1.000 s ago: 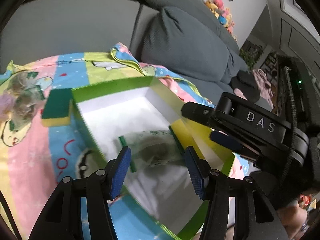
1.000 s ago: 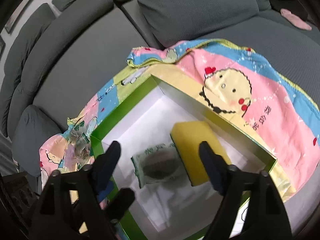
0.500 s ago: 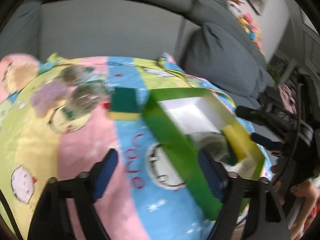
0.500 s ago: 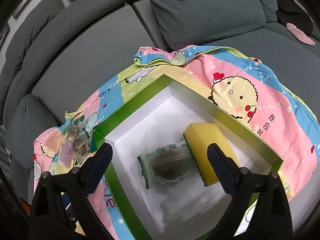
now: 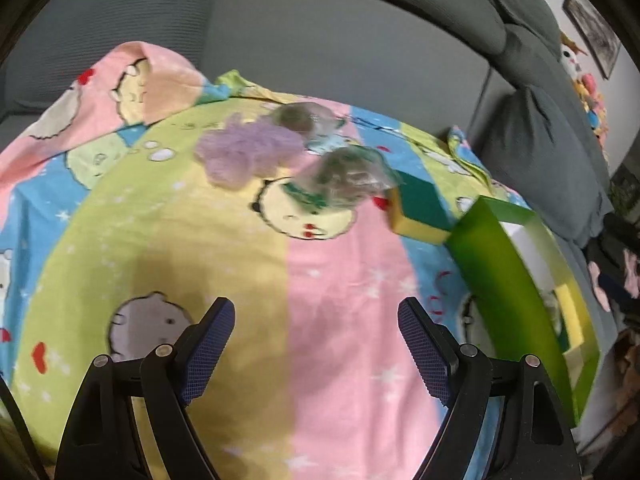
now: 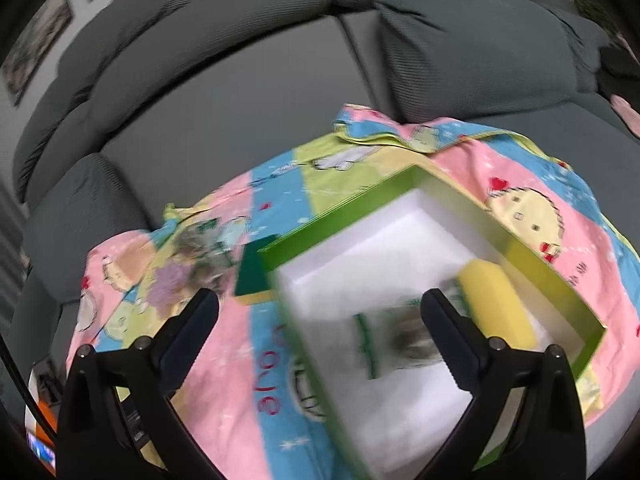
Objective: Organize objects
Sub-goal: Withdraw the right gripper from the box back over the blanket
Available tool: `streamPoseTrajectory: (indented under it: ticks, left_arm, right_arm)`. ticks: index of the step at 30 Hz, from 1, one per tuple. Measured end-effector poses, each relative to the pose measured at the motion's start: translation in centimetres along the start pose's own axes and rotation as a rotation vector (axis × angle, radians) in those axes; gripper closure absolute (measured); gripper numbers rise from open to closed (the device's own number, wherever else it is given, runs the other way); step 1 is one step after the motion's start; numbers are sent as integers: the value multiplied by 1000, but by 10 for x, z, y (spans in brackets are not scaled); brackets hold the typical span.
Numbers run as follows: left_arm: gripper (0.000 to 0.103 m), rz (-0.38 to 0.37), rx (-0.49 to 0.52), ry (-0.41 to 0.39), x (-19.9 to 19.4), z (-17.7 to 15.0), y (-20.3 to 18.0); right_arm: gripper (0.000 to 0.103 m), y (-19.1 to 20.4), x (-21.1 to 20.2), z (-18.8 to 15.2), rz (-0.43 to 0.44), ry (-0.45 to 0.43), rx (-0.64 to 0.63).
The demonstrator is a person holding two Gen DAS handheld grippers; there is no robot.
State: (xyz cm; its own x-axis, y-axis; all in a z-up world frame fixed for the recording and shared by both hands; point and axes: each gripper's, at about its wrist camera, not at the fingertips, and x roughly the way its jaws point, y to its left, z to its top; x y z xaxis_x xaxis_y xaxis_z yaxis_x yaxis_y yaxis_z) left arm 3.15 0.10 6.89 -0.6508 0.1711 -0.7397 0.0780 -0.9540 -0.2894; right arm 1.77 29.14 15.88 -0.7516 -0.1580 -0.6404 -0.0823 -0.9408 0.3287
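Observation:
My left gripper [image 5: 316, 308] is open and empty above the cartoon blanket [image 5: 340, 380]. Beyond it lie a purple fluffy ball [image 5: 248, 152], two clear packets of scrubbers [image 5: 348, 176] and a green-and-yellow sponge [image 5: 420, 210] against the green box [image 5: 492, 264]. My right gripper [image 6: 320, 300] hovers over the near left corner of the green box [image 6: 340, 208]; its jaws are opening with nothing between them. On the box's white floor lie a yellow sponge [image 6: 496, 296] and a green-edged packet [image 6: 400, 336]. The green-topped sponge [image 6: 252, 276] sits outside the left wall.
The blanket is spread on a grey sofa [image 5: 320, 40] with big cushions [image 6: 480, 48] behind. Plush toys [image 5: 588, 80] sit at the far right end. Pink items [image 5: 632, 276] lie on the seat right of the box.
My left gripper swung left out of the box to over the blanket, and its jaws stand much wider. My right gripper shifted left over the box corner and spread wider.

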Motion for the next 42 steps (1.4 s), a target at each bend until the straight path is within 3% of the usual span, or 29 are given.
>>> streamPoseTrajectory:
  ticks: [5, 10, 15, 17, 20, 22, 26, 28, 34, 42]
  left_arm:
    - [19, 52, 4, 25, 11, -4, 14]
    - [19, 184, 19, 33, 21, -8, 27]
    - [19, 273, 66, 58, 33, -13, 45]
    - [16, 273, 79, 35, 33, -15, 51]
    - [12, 268, 81, 20, 33, -15, 54]
    - [8, 279, 102, 10, 35, -16, 53]
    - [1, 256, 79, 8, 36, -14, 62]
    - [1, 261, 95, 6, 37, -15, 62]
    - [1, 272, 110, -10, 39, -16, 61]
    - [0, 273, 110, -23, 39, -18, 61]
  right_arm:
    - [1, 40, 13, -11, 84, 51, -113]
    - [1, 73, 40, -29, 104, 130, -200]
    - [1, 98, 82, -56, 6, 223, -336]
    - [0, 99, 97, -66, 4, 264, -348]
    - [1, 113, 111, -80, -109, 224, -485]
    - [1, 119, 117, -87, -115, 245, -540]
    - [1, 119, 126, -94, 57, 292, -458]
    - [0, 116, 139, -100, 82, 327, -411]
    - [0, 113, 142, -105, 20, 220, -436]
    - [0, 117, 154, -101, -49, 213, -451]
